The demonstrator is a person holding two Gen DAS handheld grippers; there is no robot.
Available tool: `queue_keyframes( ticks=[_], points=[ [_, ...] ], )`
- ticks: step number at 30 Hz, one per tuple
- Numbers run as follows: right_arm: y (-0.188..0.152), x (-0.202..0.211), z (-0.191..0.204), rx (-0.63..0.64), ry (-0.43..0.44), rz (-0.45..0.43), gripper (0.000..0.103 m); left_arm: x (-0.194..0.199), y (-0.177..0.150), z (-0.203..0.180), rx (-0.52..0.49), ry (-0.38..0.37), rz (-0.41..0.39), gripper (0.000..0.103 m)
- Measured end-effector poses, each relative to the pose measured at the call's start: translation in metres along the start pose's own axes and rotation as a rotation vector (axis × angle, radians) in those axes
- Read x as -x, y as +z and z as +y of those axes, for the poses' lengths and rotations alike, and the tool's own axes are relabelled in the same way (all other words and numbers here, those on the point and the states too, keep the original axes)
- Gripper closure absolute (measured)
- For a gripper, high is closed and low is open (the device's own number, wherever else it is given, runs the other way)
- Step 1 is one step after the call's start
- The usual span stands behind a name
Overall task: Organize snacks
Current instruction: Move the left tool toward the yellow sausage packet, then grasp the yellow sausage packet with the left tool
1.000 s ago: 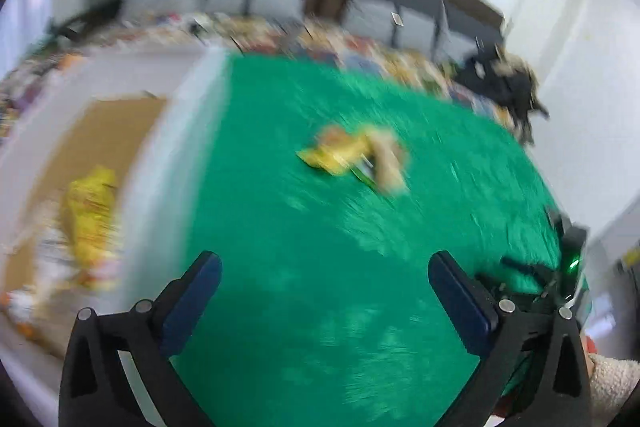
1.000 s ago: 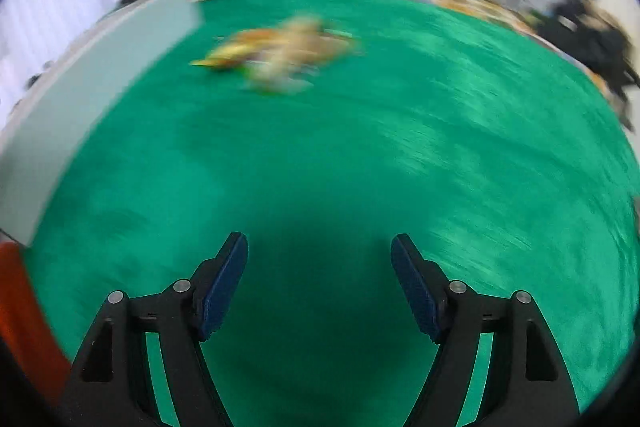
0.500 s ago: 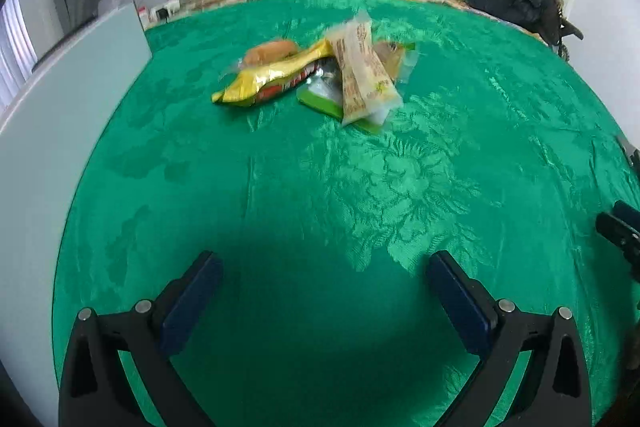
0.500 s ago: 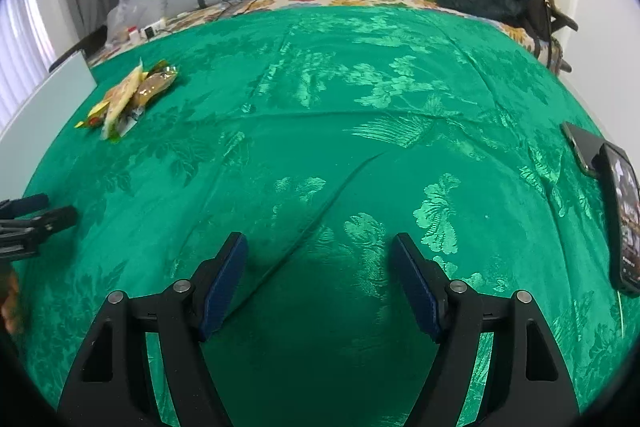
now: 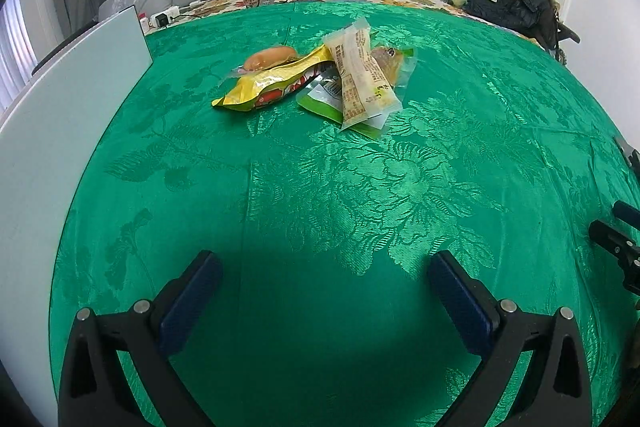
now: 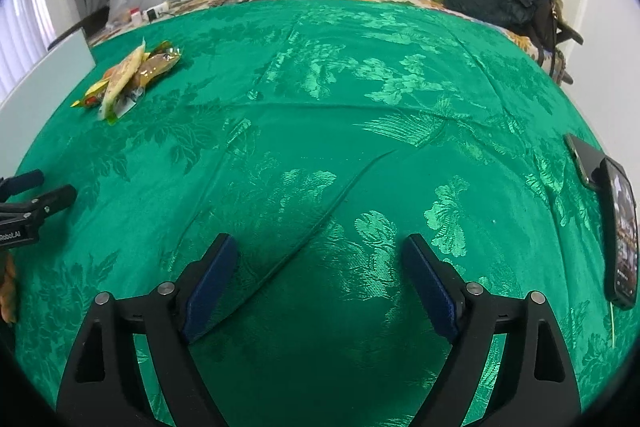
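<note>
Since a second ago both views have swung from blur to a sharp look over the green cloth, and the snack pile sits closer in the left view. Left wrist view: left gripper (image 5: 324, 279) hangs over bare green brocade cloth (image 5: 360, 195), jaws wide apart with nothing between them, pointed at the snack pile (image 5: 320, 79) further off, probably lined up for a first pick. Pile is loose and overlapping: yellow crinkled bag (image 5: 272, 85) on the left, a wrapped bun (image 5: 272, 57) behind it, a long clear-wrapped cake bar (image 5: 362, 75) lying across a green pouch (image 5: 328, 99). Pale box wall (image 5: 60, 131) stands along the left edge, the likely destination. Right wrist view: right gripper (image 6: 320, 263) has its jaws opening, only cloth under them; it waits well apart from the snacks, which lie far left (image 6: 128, 79). Two phones (image 6: 612, 211) rest at the right edge. Film wrappers look slippery, light.
</note>
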State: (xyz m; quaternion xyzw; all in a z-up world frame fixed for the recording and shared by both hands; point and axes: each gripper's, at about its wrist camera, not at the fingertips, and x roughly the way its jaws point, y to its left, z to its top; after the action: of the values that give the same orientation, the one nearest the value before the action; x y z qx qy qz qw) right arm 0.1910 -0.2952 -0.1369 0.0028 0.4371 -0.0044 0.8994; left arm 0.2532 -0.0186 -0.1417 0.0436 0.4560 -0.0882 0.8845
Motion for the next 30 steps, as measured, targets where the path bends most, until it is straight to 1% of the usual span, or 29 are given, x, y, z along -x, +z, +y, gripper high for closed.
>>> queue_keyframes(
  ticks=[10, 12, 14, 16, 19, 21, 22, 25, 29, 30],
  points=[
    [0.000, -0.001, -0.001, -0.001, 0.001, 0.000, 0.014, 0.000, 0.000, 0.000, -0.005, -0.003, 0.002, 0.000],
    [0.000, -0.001, 0.000, -0.001, 0.000, 0.000, 0.014, -0.002, 0.002, 0.000, -0.043, -0.030, 0.030, 0.000],
    [0.000, -0.001, 0.000, -0.001, 0.000, 0.000, 0.014, -0.001, 0.008, 0.010, -0.062, -0.059, 0.061, 0.000],
    [0.000, -0.001, -0.001, -0.001, 0.001, 0.000, 0.014, 0.004, 0.022, 0.026, -0.058, -0.069, 0.058, 0.001],
    [0.000, -0.001, -0.001, -0.001, 0.001, 0.000, 0.014, 0.008, 0.052, 0.046, -0.059, -0.037, 0.044, 0.001],
    [0.000, -0.001, 0.000, -0.001, 0.001, 0.000, 0.014, 0.002, 0.075, 0.056, -0.070, -0.027, 0.053, 0.002],
    [0.000, -0.001, 0.000, -0.001, 0.001, 0.000, 0.014, -0.004, 0.090, 0.057, -0.092, -0.015, 0.057, 0.005],
    [0.000, -0.001, -0.001, -0.001, 0.001, 0.000, 0.014, -0.018, 0.112, 0.058, -0.127, 0.004, 0.037, 0.005],
    [0.000, -0.001, -0.001, -0.001, 0.001, 0.000, 0.014, -0.045, 0.129, 0.046, -0.148, -0.040, 0.041, 0.006],
    [0.000, -0.001, -0.001, -0.001, 0.001, 0.000, 0.014, -0.051, 0.131, 0.045, -0.158, -0.047, 0.046, 0.009]
  ],
)
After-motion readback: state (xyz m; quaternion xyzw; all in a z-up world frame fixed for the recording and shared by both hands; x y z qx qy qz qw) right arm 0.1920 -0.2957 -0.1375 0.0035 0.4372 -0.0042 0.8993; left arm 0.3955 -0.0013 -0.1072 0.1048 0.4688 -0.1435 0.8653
